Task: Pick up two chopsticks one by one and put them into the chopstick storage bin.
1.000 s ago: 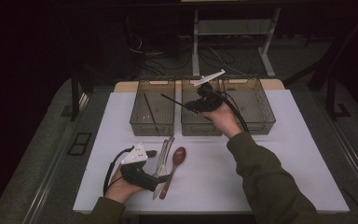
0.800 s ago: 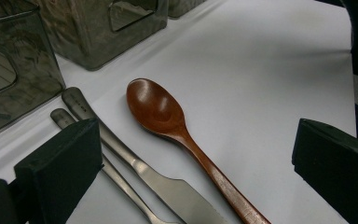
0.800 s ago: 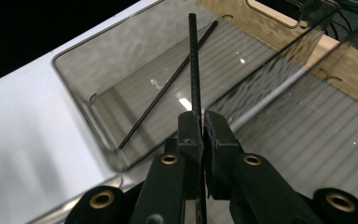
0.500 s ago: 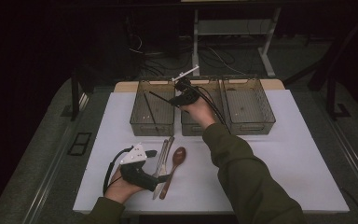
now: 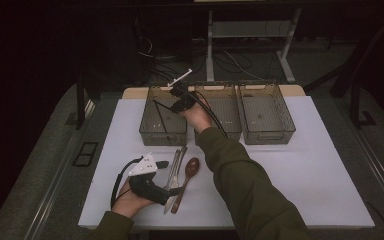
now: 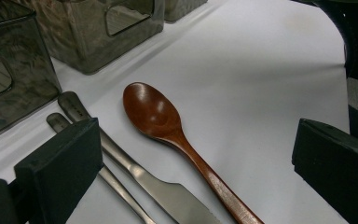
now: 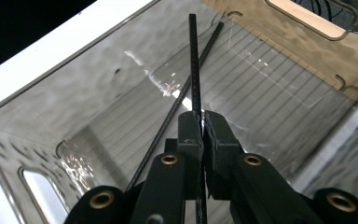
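Surface: white table top (image 5: 300,165) under a dim room, with a pale wooden board (image 7: 307,32) beneath the far bins.
Held item: black chopstick (image 7: 194,70), thin and straight, pinched between the jaws of the right gripper (image 5: 179,101); in the right gripper view it rises from the jaws and points into the left bin.
Second stick: another black chopstick (image 7: 186,88) lies slanted inside the same bin, crossing just beside the held one.
Right gripper: clamped tight on the held chopstick, poised over the left bin's right part.
Left bin: smoky clear plastic bin (image 5: 150,131), leftmost of three in a row at the far side of the table.
Middle bin: same make (image 5: 228,120), just right of the right hand.
Right bin: same make (image 5: 275,131), at the row's right end.
Left gripper: resting low near the front edge of the table (image 5: 162,182), jaws spread wide with nothing between them.
Wooden spoon: reddish brown (image 6: 163,121), lying flat ahead of the left gripper, bowl toward the bins.
Table knife: steel (image 6: 135,170), just left of the spoon, alongside it.
Second steel piece: thin handle (image 6: 107,179) beside the knife; kind cannot be told.
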Motion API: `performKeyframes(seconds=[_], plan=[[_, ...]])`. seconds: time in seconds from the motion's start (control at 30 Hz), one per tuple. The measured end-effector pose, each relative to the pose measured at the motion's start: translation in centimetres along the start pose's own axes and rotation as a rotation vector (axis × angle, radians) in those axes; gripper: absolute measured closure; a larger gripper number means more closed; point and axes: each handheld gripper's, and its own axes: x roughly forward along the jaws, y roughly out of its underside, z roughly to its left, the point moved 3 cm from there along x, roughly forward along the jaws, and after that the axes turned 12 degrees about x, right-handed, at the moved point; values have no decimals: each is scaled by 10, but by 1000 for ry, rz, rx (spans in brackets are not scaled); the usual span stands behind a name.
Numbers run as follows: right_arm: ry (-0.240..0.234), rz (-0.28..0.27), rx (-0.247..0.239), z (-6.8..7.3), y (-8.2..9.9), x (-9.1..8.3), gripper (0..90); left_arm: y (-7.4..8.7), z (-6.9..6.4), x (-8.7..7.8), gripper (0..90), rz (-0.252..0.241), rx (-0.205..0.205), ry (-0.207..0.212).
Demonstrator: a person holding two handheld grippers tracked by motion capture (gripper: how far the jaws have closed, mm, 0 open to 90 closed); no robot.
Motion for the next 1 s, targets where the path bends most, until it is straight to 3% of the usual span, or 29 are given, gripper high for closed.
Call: performKeyframes(seconds=[0.13,0.37,0.6,0.77,1.0], plan=[[3,-1,-11,3,-1,3,839,0,0,0,6,-2,0,0],[-24,-11,-11,2,-2,-4,737,0,0,0,6,-2,0,0],[-85,-47,-14,1,-2,-17,540,0,0,0,6,2,3,-1],[-123,-87,-29,0,1,-32,429,0,1,0,6,5,7,-3],[-174,-167,-74,-7,20,-65,372,1,2,-1,6,12,2,-8]])
